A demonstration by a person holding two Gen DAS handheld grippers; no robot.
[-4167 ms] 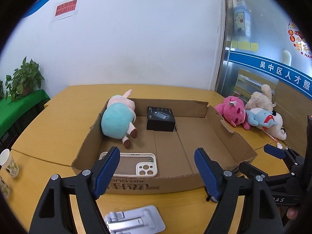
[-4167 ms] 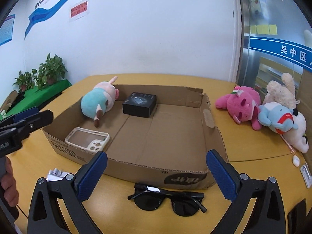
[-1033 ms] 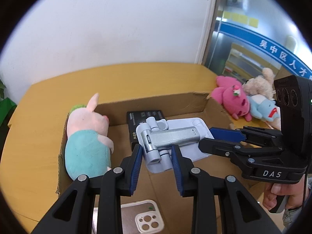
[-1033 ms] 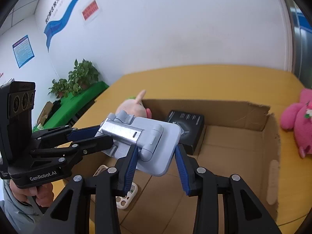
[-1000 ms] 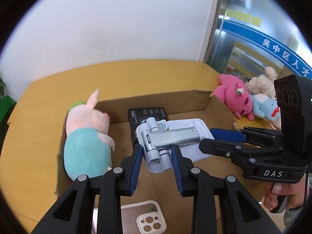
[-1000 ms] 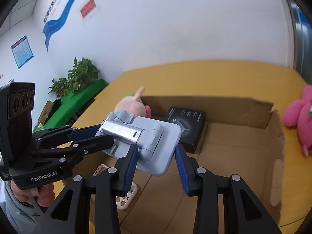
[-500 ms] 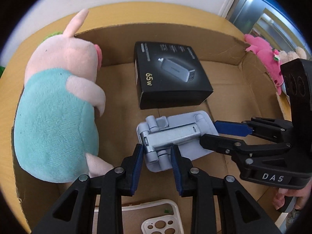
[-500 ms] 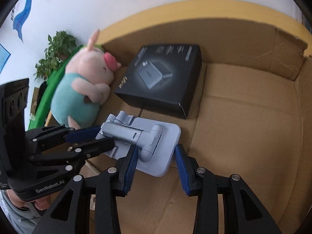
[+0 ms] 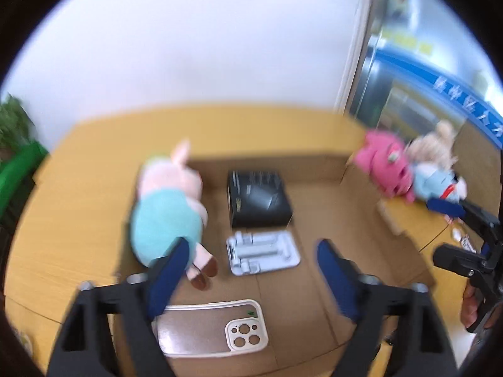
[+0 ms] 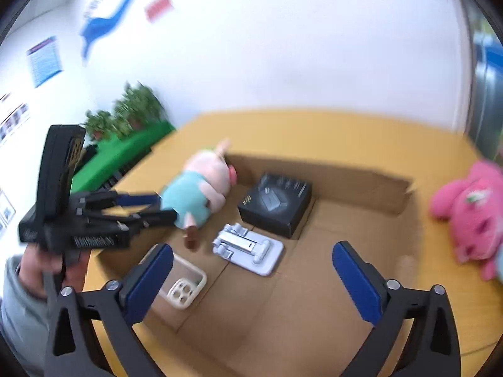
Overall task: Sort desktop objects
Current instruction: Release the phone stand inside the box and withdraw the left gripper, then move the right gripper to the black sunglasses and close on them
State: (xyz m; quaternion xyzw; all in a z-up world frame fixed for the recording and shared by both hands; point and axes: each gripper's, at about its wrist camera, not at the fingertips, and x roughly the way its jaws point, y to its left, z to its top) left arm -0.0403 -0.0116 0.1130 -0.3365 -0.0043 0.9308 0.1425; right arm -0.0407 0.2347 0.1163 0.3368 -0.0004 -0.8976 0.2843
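Note:
A grey folding phone stand point(image 9: 262, 253) lies flat on the floor of the cardboard box point(image 9: 355, 245), just in front of a black charger box point(image 9: 258, 199). A pig plush point(image 9: 166, 213) in a teal shirt lies at the box's left, and a cream phone case point(image 9: 212, 328) lies at the front. My left gripper point(image 9: 251, 278) is open and empty above the box's front. My right gripper point(image 10: 253, 279) is open and empty too; the stand point(image 10: 248, 249), charger box point(image 10: 276, 204), pig plush point(image 10: 201, 193) and phone case point(image 10: 177, 284) show beyond it.
A pink plush point(image 9: 388, 169), a beige plush point(image 9: 435, 147) and a blue plush point(image 9: 440, 185) lie on the wooden table point(image 9: 78, 220) right of the box. The pink plush shows in the right wrist view point(image 10: 471, 213). Potted plants point(image 10: 125, 116) stand at the far left.
Both grippers let go of the phone stand, opened wide and pulled back and up. The stand now lies on the box floor in front of the charger box.

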